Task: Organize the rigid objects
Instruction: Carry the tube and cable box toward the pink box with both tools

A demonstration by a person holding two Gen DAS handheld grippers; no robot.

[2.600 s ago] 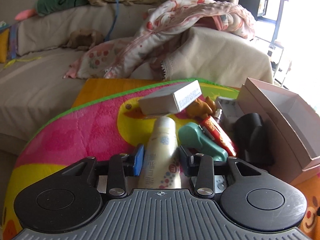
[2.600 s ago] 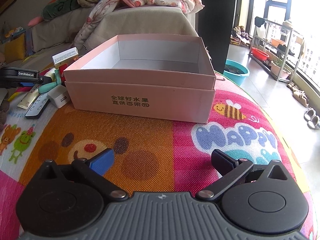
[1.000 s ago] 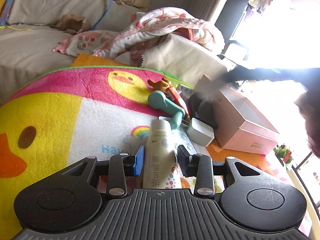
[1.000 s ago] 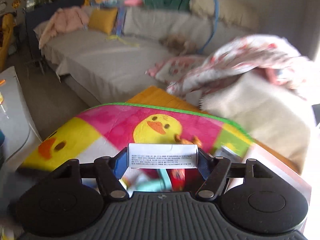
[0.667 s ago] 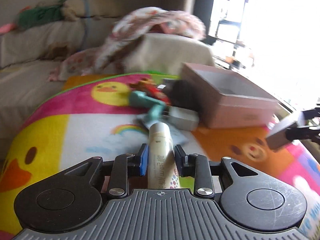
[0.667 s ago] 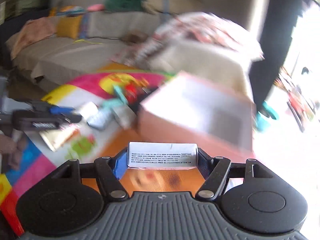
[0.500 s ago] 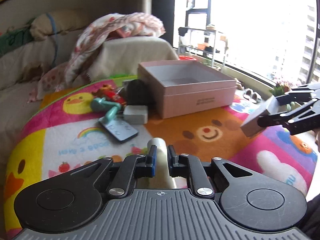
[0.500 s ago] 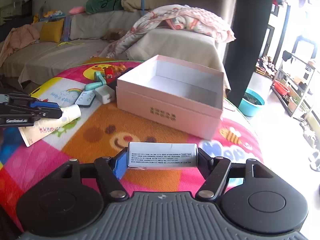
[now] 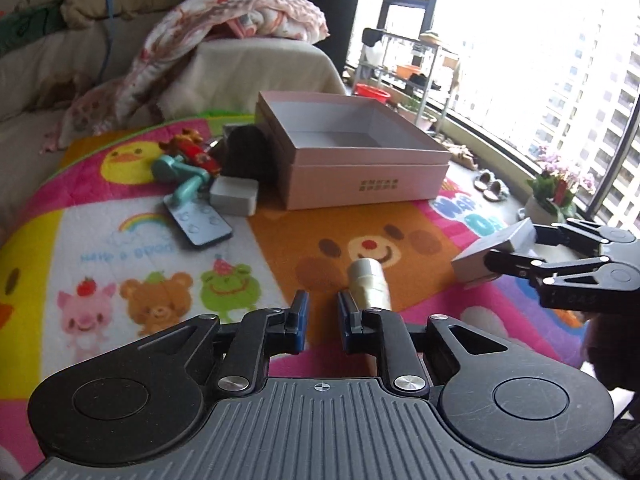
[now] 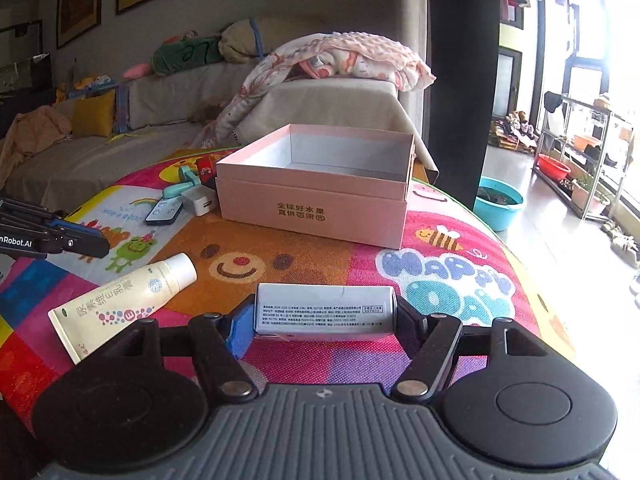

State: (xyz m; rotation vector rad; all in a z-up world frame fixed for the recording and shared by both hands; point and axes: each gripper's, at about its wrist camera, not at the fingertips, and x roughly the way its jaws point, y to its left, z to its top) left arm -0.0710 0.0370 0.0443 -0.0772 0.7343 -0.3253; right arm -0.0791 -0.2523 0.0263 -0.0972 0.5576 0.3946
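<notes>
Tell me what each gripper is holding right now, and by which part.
The right gripper holds the small white box, jaws on its two short ends. The left gripper holds nothing; the cream tube lies on the mat beside it.

Cream tube's (image 9: 370,284) tail behind left gripper's fingers (image 9: 347,326)

The left tool (image 9: 321,322) is held low and level, its two fingers parted with a narrow gap and nothing gripped between them. The right tool (image 10: 325,316) is held level too, and its fingers are closed on the ends of a small white box (image 10: 325,311).
</notes>
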